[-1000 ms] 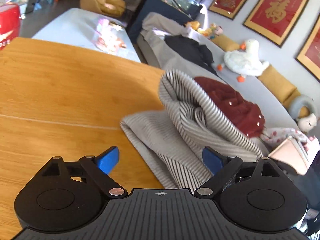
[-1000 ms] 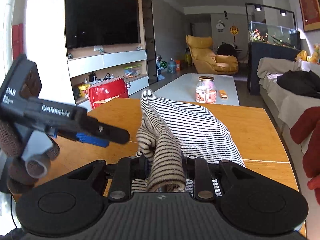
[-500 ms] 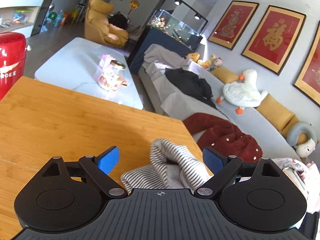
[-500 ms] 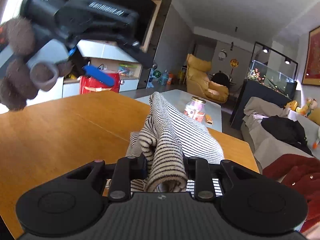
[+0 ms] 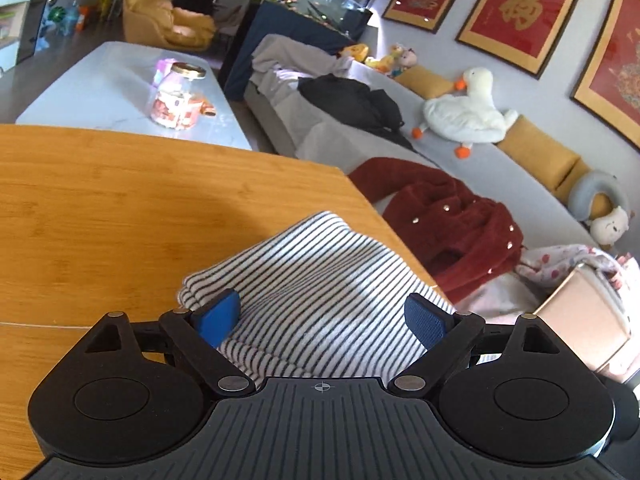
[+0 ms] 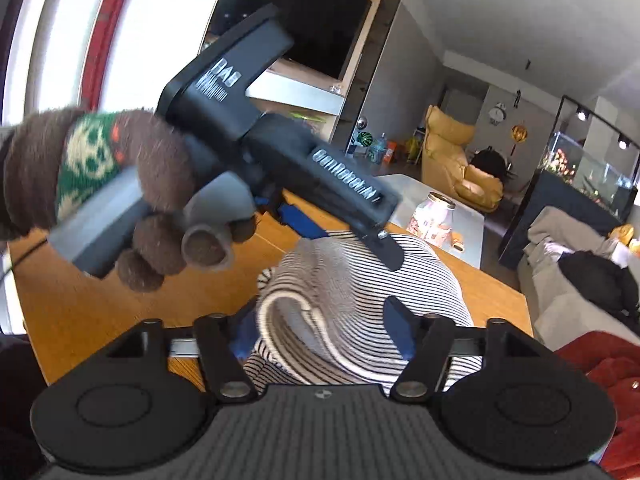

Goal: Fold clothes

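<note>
1. Living-room clutter frames the work: a grey sofa (image 5: pixel 352 136) carrying a red coat (image 5: pixel 452 216), a black garment and a plush duck (image 5: pixel 464 112), and a pale coffee table (image 5: pixel 100 84) with a jar (image 5: pixel 174 96) on it.

2. Nearest the cameras is a wooden table (image 5: pixel 120 200), and the striped top (image 5: pixel 320 280) lies bunched on its corner closest to the sofa, so both hands can reach it without leaning across the board.

3. From the left wrist view, the left gripper (image 5: pixel 320 314) hangs over the top with its blue pads spread wide, one to each side of the cloth and neither pressing on it. It holds nothing. That wide stance looks like readiness to take a fresh edge.

4. From the right wrist view, the right gripper (image 6: pixel 322 330) is letting go: its jaws are opening, and a rolled hem of the striped top (image 6: pixel 352 292) sits between them, slack and no longer pinched. Releasing here probably lets the folded part settle onto the pile.

5. A gloved hand (image 6: pixel 120 188) carries the left gripper (image 6: pixel 356 236) above the far side of the top, tilted down toward it.

6. My reading: one fold is being laid down, and the top remains lumpy, so smoothing and further folds are left.
</note>
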A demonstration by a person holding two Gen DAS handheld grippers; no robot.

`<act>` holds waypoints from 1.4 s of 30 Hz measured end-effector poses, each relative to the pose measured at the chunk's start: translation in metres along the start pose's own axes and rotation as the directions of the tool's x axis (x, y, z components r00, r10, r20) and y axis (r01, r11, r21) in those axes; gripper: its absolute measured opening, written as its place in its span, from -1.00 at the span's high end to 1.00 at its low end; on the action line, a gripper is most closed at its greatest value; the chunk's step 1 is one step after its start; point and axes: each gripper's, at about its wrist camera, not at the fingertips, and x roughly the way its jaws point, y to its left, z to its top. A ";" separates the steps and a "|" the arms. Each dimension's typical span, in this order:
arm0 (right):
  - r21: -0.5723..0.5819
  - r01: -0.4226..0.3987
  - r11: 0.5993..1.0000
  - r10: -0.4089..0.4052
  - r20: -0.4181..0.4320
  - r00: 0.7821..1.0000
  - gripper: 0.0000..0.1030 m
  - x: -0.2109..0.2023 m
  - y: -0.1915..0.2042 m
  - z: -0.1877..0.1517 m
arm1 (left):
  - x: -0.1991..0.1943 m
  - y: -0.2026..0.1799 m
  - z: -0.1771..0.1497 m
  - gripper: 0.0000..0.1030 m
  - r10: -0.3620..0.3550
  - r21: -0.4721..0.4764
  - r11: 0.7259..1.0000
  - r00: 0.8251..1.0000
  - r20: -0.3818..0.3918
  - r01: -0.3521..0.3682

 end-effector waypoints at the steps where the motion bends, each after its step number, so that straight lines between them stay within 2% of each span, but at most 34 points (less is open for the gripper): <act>1: 0.051 -0.022 0.998 0.021 0.010 1.000 -0.60 -0.007 -0.012 0.004 | -0.001 -0.001 -0.003 -0.81 0.007 0.019 1.000 1.000 -0.001 -0.007; 3: 0.172 -0.068 0.983 0.063 0.031 0.998 -0.82 -0.017 -0.041 0.011 | -0.003 -0.002 -0.008 -0.81 0.017 0.050 0.999 1.000 -0.002 -0.017; 5: 0.298 -0.102 0.949 0.087 0.061 0.994 -1.00 -0.021 -0.070 0.012 | -0.004 -0.004 -0.011 -0.82 0.024 0.076 0.997 1.000 0.001 -0.024; 7: 0.384 -0.080 0.920 0.060 0.062 0.996 -1.00 -0.015 -0.091 0.009 | -0.005 -0.005 -0.012 -0.82 0.026 0.080 0.996 1.000 0.005 -0.027; 9: 0.433 -0.020 0.901 0.011 0.023 1.000 -1.00 0.000 -0.103 0.001 | -0.006 -0.003 -0.012 -0.82 0.021 0.074 0.997 1.000 0.005 -0.022; 11: 0.461 0.019 0.887 0.009 -0.058 0.998 -1.00 0.024 -0.110 -0.011 | -0.008 -0.001 -0.012 -0.82 0.016 0.071 0.997 1.000 0.003 -0.016; 13: 0.464 0.020 0.885 0.058 -0.154 0.986 -1.00 0.045 -0.103 -0.026 | -0.008 0.001 -0.013 -0.83 0.012 0.069 0.998 1.000 -0.002 -0.012; 15: 0.478 0.017 0.878 0.077 -0.175 0.982 -1.00 0.050 -0.091 -0.039 | -0.008 0.003 -0.014 -0.85 0.008 0.067 0.998 1.000 -0.007 -0.008; 18: 0.534 0.000 0.845 0.111 -0.175 0.978 -1.00 0.044 -0.084 -0.044 | -0.008 0.005 -0.017 -0.88 0.002 0.070 0.998 1.000 -0.006 -0.001; 20: 0.587 -0.024 0.810 0.159 -0.180 0.971 -1.00 0.044 -0.086 -0.049 | -0.008 0.006 -0.018 -0.89 -0.002 0.074 0.997 1.000 -0.003 0.002; 24: 0.594 -0.049 0.803 0.179 -0.162 0.970 -1.00 0.042 -0.084 -0.056 | -0.008 0.005 -0.019 -0.89 -0.002 0.074 0.997 1.000 -0.001 0.002; 27: 0.626 -0.072 0.777 0.204 -0.141 0.969 -1.00 0.033 -0.094 -0.053 | -0.009 0.005 -0.019 -0.90 -0.007 0.077 0.997 1.000 0.000 0.007; 31: 0.641 -0.092 0.762 0.149 -0.036 0.988 -1.00 0.010 -0.120 -0.035 | -0.013 0.010 -0.023 -0.90 -0.017 0.073 0.997 1.000 -0.002 0.018; 33: 0.639 -0.082 0.765 0.116 -0.011 0.993 -0.99 0.008 -0.132 -0.026 | -0.012 0.014 -0.027 -0.99 -0.031 0.038 0.999 0.999 -0.020 0.032; 35: 0.633 -0.067 0.771 0.102 -0.020 0.995 -0.93 0.020 -0.138 -0.020 | -0.008 0.027 -0.033 -0.99 -0.092 -0.061 0.994 0.995 -0.044 0.089; 36: 0.638 -0.054 0.768 0.107 -0.045 0.993 -0.80 0.031 -0.139 -0.021 | -0.010 0.029 -0.036 -0.99 -0.107 -0.068 0.992 0.994 -0.024 0.105; 38: 0.648 -0.030 0.761 0.120 -0.095 0.988 -0.69 0.053 -0.139 -0.025 | -0.015 0.026 -0.036 -0.99 -0.104 -0.048 0.993 0.994 -0.014 0.103; 40: 0.664 -0.014 0.748 0.147 -0.145 0.978 -0.67 0.073 -0.133 -0.035 | -0.019 0.022 -0.034 -0.99 -0.101 -0.025 0.995 0.995 -0.012 0.101; 42: 0.714 -0.021 0.700 0.172 -0.139 0.975 -0.70 0.081 -0.131 -0.046 | -0.023 0.020 -0.030 -0.99 -0.093 -0.006 0.996 0.995 -0.027 0.093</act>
